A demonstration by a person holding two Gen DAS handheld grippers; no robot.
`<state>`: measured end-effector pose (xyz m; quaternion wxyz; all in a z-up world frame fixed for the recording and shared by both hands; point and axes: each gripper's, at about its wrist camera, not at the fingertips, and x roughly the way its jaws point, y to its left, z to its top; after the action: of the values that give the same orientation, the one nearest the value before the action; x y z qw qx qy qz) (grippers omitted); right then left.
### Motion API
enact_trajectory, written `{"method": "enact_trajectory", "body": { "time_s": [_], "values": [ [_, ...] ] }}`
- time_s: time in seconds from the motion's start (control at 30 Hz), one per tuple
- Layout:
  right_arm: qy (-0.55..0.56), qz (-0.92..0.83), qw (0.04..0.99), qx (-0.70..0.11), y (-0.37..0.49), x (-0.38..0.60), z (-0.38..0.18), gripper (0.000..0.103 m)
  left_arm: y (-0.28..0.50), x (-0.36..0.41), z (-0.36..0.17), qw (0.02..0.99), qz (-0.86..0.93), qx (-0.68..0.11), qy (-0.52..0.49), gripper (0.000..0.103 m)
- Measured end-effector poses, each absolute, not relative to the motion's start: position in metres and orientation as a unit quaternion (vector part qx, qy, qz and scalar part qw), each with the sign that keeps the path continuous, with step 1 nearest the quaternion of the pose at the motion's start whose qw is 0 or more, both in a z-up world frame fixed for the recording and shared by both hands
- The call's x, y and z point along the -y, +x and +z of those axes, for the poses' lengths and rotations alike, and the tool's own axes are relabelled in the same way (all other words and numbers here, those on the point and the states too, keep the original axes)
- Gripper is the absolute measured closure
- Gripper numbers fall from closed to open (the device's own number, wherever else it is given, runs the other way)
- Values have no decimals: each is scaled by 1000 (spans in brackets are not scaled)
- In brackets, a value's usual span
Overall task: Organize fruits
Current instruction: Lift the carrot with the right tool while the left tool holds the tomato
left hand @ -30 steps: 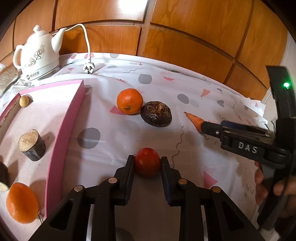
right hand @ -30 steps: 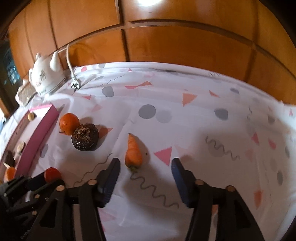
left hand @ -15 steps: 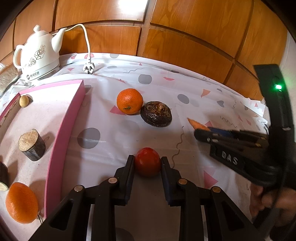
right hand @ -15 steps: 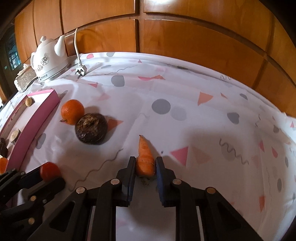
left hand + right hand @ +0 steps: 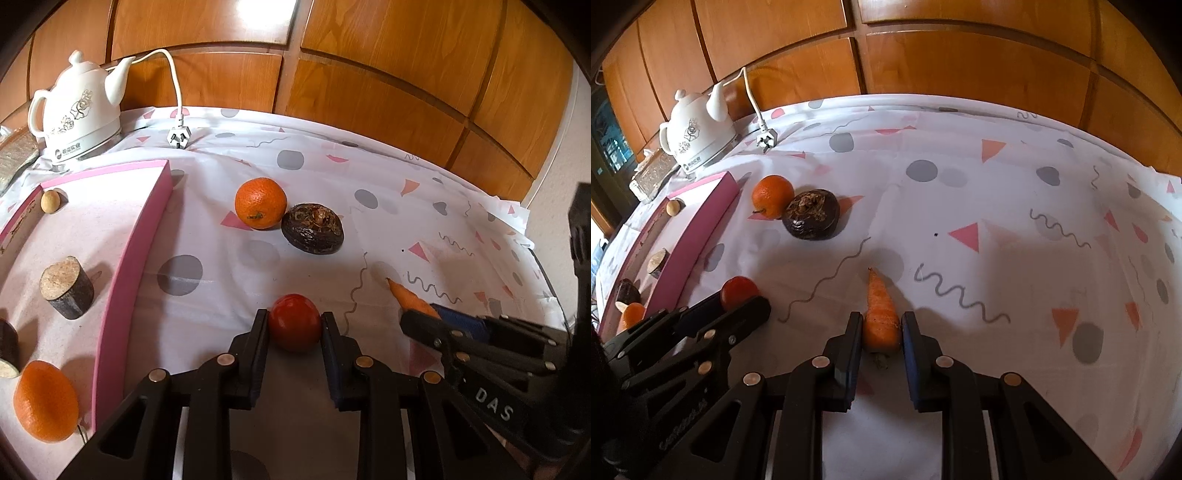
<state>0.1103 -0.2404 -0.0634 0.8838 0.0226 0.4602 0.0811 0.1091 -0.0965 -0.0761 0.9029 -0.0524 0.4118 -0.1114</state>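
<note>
Right now I have both tongs loaded: my left gripper [image 5: 295,325] is clamped on the red tomato [image 5: 294,322], and my right gripper [image 5: 878,330] is pinched on the thick end of the carrot [image 5: 881,314], whose tip points away from the jaws. Both pieces seem to rest on the cloth. I judge the grasping step done. The pink tray [image 5: 129,258] lies to the left of both tongs, so next I need to lift each piece and carry it leftward over the rim.

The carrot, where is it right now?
In the right wrist view, the carrot sits low and central, squeezed by the right gripper, right of the tomato.
</note>
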Motion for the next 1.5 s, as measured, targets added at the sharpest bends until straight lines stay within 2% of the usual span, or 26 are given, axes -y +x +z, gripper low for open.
{"method": "enact_trajectory", "body": {
  "time_s": [0.43, 1.07, 1.5],
  "values": [
    [16, 64, 897, -437, 99, 236, -69, 81, 108, 104, -79, 904, -110, -414, -15, 75],
    [-15, 33, 906, -421, 94, 227, -70, 82, 99, 100, -79, 907, -115, -405, -11, 76],
    [-27, 24, 904, -426, 90, 222, -67, 82, 68, 92, -42, 910, -130, -394, -17, 76]
  ]
}}
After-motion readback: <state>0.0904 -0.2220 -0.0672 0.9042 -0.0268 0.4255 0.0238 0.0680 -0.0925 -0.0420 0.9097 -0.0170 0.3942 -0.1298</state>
